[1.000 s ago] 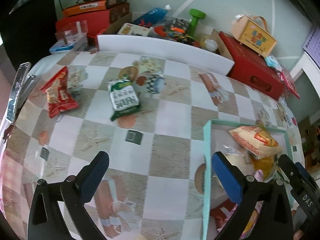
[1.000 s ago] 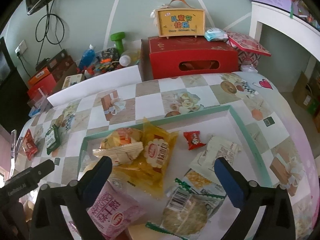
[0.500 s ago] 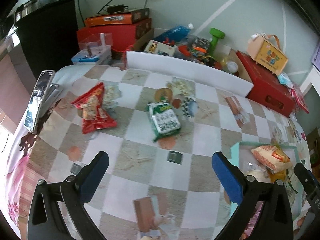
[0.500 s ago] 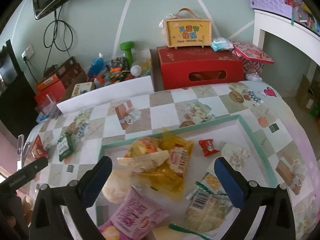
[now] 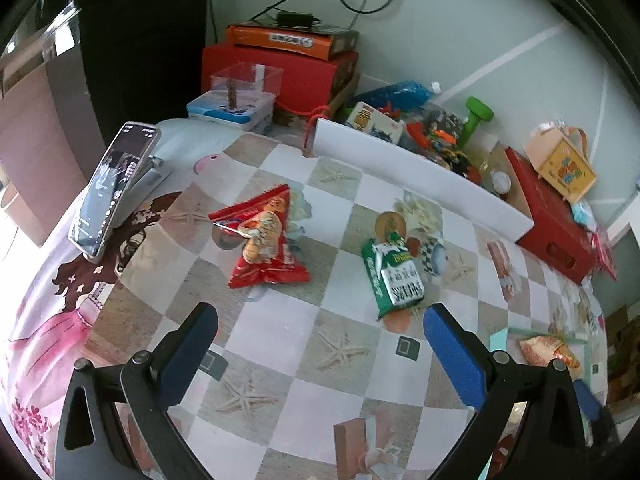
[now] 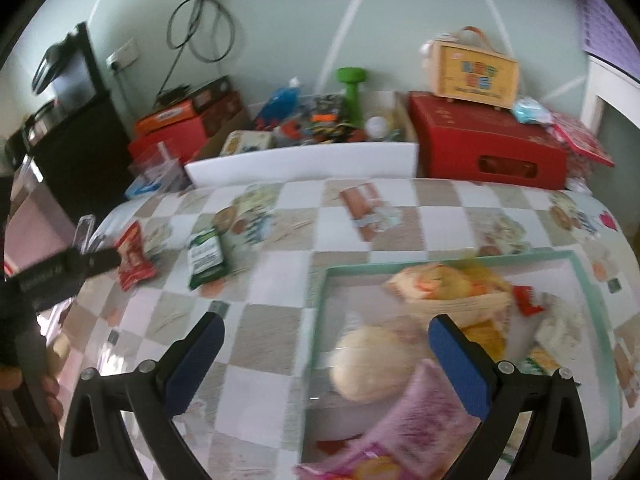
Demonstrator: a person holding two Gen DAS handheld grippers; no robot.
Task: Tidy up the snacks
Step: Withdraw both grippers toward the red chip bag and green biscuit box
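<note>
Hovering above the checkered tabletop (image 5: 280,332), the left tongs (image 5: 320,340) gaped wide and held nothing, touching nothing. Just ahead lay the green snack packet (image 5: 394,278), flat, its long axis running away from the tongs and tilted a little leftward at the far end. Left of it, well apart, sat the red snack bag (image 5: 264,240), puffed, its long axis likewise pointing away. The right tongs (image 6: 325,344) stood equally wide and empty over the near-left edge of the teal-rimmed tray (image 6: 588,280) heaped with snacks.

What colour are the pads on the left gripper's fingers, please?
Blue pads on black fingers, clearest in the left wrist view.
</note>
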